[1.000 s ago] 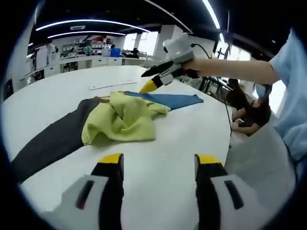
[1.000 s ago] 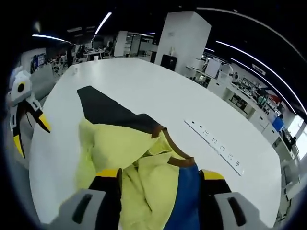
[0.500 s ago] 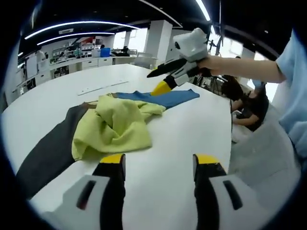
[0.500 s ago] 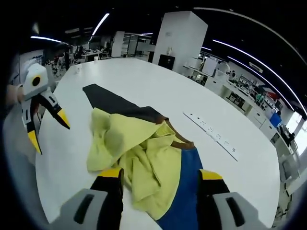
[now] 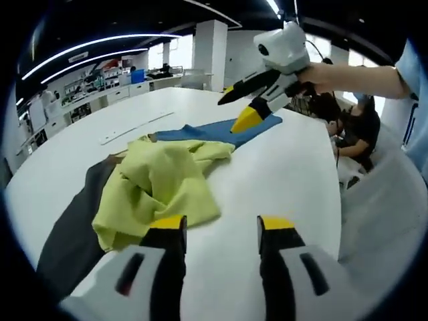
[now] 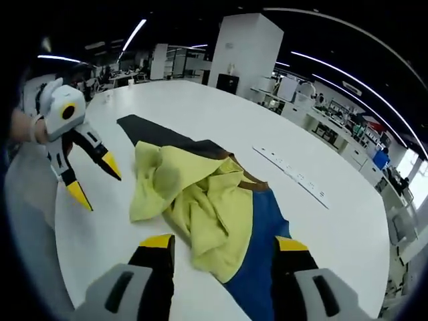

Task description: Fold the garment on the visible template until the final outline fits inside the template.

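Yellow, blue and dark garment [image 6: 207,200] is lying crumpled on the white table [image 6: 200,110]; folding is not begun. Left gripper [image 6: 93,179] and right gripper [image 5: 244,110] are hovering spread, empty.

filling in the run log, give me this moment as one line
garment: crumpled on white table, unfolded | left hand-held gripper: open, empty, near yellow part | right hand-held gripper: open, empty, above blue part

Both views are bright and evenly lit by long ceiling light strips [image 6: 134,35], which arc across the dark ceiling. The white worktop [image 5: 294,167] reflects softly, with faint shadows and no harsh glare. Fisheye distortion bends the edges. Far background is slightly soft; the centre is sharp.
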Action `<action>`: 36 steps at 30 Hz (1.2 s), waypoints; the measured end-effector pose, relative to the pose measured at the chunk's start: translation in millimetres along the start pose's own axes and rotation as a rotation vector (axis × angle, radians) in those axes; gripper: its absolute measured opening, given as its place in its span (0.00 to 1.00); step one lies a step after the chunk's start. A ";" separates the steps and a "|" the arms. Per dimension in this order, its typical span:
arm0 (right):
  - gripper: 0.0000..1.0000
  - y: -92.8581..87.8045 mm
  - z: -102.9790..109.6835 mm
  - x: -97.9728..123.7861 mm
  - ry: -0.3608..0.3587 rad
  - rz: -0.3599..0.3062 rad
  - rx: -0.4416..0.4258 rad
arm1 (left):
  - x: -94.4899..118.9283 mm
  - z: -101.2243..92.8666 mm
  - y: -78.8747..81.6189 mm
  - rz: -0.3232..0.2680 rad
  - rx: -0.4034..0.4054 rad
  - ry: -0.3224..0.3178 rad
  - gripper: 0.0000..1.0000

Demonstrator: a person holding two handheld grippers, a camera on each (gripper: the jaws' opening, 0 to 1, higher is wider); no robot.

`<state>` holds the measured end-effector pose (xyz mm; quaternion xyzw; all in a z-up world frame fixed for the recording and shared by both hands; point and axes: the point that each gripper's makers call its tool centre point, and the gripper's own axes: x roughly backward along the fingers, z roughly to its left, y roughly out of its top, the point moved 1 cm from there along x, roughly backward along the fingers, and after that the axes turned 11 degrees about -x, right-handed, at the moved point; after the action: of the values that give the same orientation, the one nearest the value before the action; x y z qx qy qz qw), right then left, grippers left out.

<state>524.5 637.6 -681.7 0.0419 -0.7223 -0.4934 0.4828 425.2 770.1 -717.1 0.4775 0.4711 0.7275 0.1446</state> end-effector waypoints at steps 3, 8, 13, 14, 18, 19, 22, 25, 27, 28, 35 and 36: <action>0.55 -3.5 -1.2 3.3 -0.007 -0.002 -0.014 | -9.3 0.0 -0.8 0.018 -0.014 0.005 0.33; 0.54 -9.0 -2.6 6.9 -0.013 0.002 -0.022 | -20.4 4.4 -2.0 0.038 -0.028 0.011 0.28; 0.54 -11.1 -1.7 12.4 -0.020 0.001 -0.019 | -27.4 8.2 -7.9 0.066 -0.048 0.008 0.26; 0.53 -11.7 -1.2 13.2 -0.020 -0.001 -0.024 | -27.6 8.1 -8.0 0.068 -0.047 0.008 0.25; 0.53 -16.1 -1.2 14.2 -0.026 0.003 -0.032 | -30.1 6.7 -8.8 0.074 -0.040 0.003 0.23; 0.53 -17.2 -0.7 14.6 -0.026 0.003 -0.036 | -31.7 6.0 -9.8 0.079 -0.035 -0.003 0.22; 0.52 -20.5 1.2 15.4 -0.028 0.003 -0.039 | -35.8 5.8 -11.2 0.083 -0.040 -0.006 0.22; 0.52 -21.8 1.6 17.3 -0.029 0.003 -0.044 | -42.9 4.0 -14.7 0.098 -0.045 -0.017 0.20; 0.52 -22.9 0.6 18.8 -0.031 0.004 -0.048 | -45.5 3.0 -16.2 0.107 -0.037 -0.019 0.19; 0.52 -23.2 0.2 19.4 -0.033 0.004 -0.050 | -45.8 2.7 -16.7 0.111 -0.035 -0.019 0.19; 0.51 -26.6 -1.9 21.4 -0.040 0.004 -0.063 | -48.9 4.4 -22.6 0.138 -0.037 -0.004 0.17; 0.51 -27.2 -1.6 21.1 -0.040 0.006 -0.064 | -49.2 5.5 -22.5 0.138 -0.032 -0.002 0.17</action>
<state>503.2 611.2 -688.3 0.0143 -0.7158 -0.5155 0.4709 449.1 752.2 -762.6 0.5074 0.4250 0.7426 0.1021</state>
